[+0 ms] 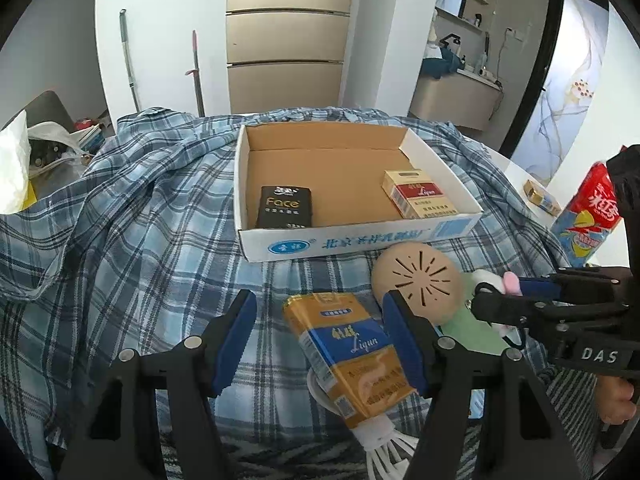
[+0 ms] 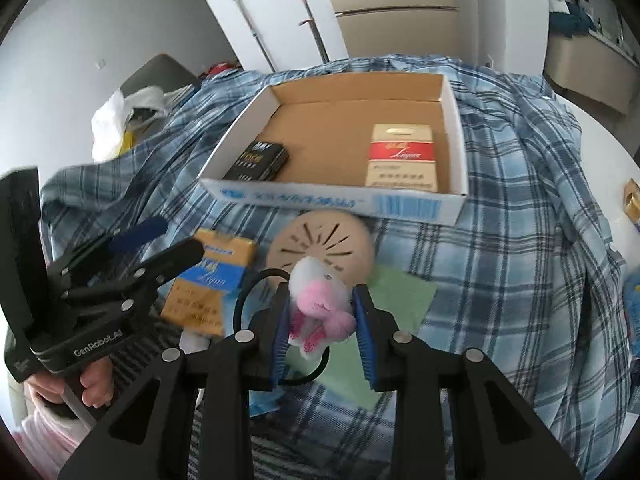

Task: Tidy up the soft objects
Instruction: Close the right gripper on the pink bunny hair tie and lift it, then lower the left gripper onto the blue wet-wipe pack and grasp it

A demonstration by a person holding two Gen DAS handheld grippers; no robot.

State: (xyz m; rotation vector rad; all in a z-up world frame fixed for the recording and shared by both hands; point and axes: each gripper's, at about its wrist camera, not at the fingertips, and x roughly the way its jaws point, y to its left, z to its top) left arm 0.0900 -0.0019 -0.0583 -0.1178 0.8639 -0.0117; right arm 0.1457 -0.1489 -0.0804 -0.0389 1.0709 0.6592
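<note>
**A:** Plaid blue cloth (image 1: 132, 216) covers the whole tabletop, with beige cabinet fronts behind at upper centre. What sits on it?

**B:** A shallow cardboard tray (image 1: 360, 236) at centre. Inside it lie a black "Face" tissue pack (image 1: 285, 207) on the left and a red-and-white Liqun packet (image 1: 416, 194) on the right, so it looks like the collecting place.

**A:** And the right gripper (image 2: 322, 322)?

**B:** Its blue pads are clamped on a small pink-and-white plush toy (image 2: 320, 304) with a black loop (image 2: 250, 292) hanging off it, at lower centre of the right wrist view. The toy is pinched across its middle, probably so it can be carried to the tray.

**A:** The left gripper (image 1: 320, 340)?

**B:** Its jaws stand about half apart and empty, straddling a yellow-and-blue Liqun packet (image 1: 352, 356) at lower centre. One pad is close to the packet's right edge, though I cannot tell if it touches. I'd guess it is lined up to take that next.

**A:** Anything in the way?

**B:** A round tan disc with slots (image 1: 418, 284) lies just before the tray's near wall, over a green sheet (image 2: 400, 300), right between toy and tray. The toy would need to pass above it and the wall. A red-and-blue snack bag (image 1: 592, 216) stands at far right, and a white shuttlecock (image 1: 384, 444) pokes out under the packet.
</note>
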